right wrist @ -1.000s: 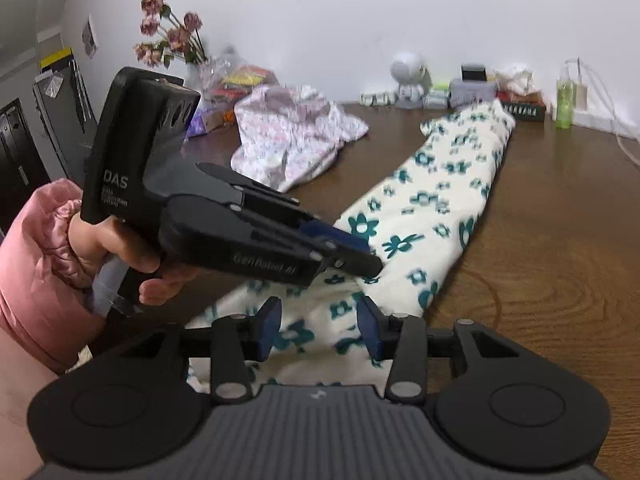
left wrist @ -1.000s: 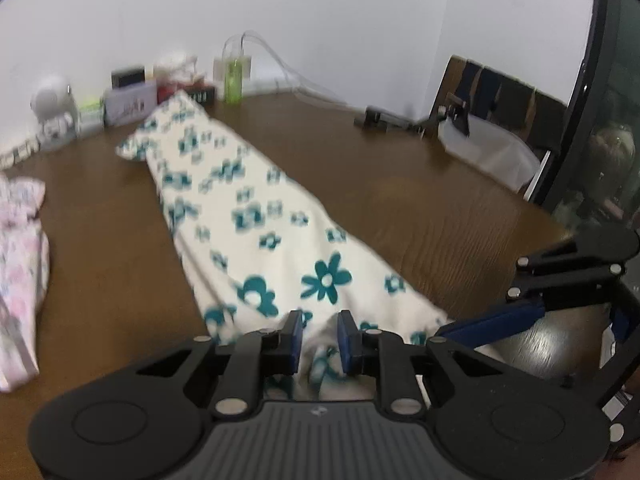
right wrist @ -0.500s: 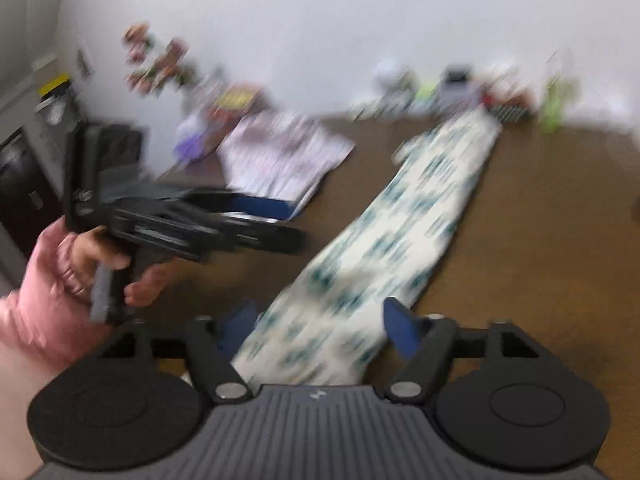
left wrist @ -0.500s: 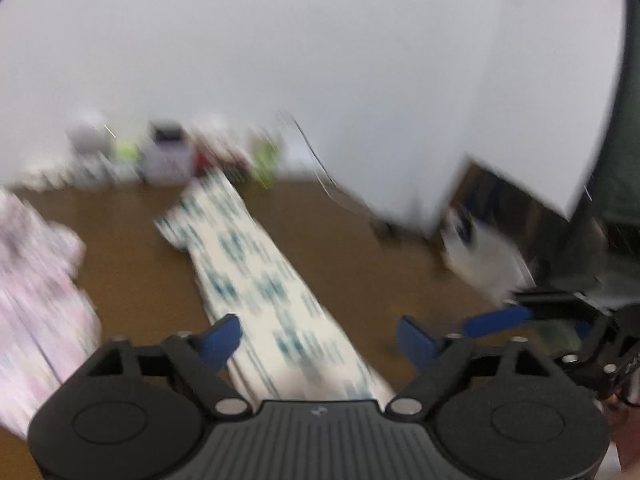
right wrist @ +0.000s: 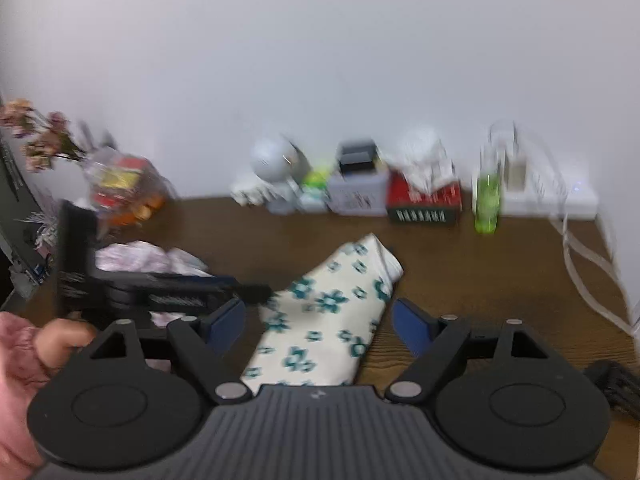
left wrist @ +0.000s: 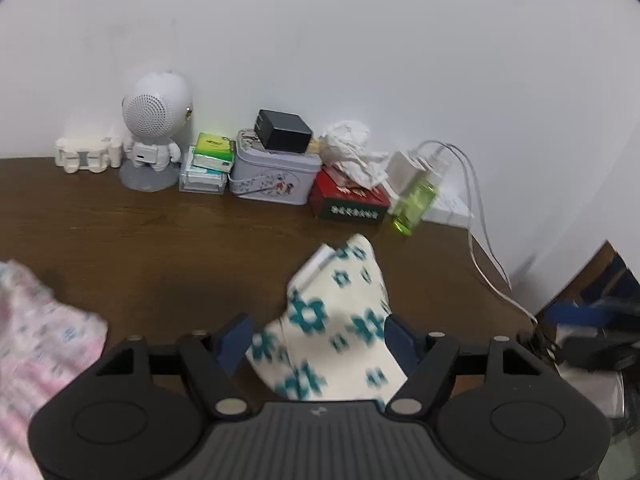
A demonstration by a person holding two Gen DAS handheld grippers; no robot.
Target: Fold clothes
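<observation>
cream teal-flowered garment (left wrist: 340, 332) flat on table

Both wrist views face wall, share floral cloth (left wrist: 336, 320).

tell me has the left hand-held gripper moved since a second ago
Yes. The left hand-held gripper has gone forward along the floral garment toward the wall; the red box now looms close. Its jaws, then pinched on fabric, are now spread open.

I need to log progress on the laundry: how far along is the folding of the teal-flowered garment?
Done: the teal-flowered garment lies on the table as a narrow folded strip. In hand: nothing; the left gripper and right gripper both have open jaws either side of it, not gripping. Left: shortening that strip, then the crumpled pink floral garment beside it.
</observation>
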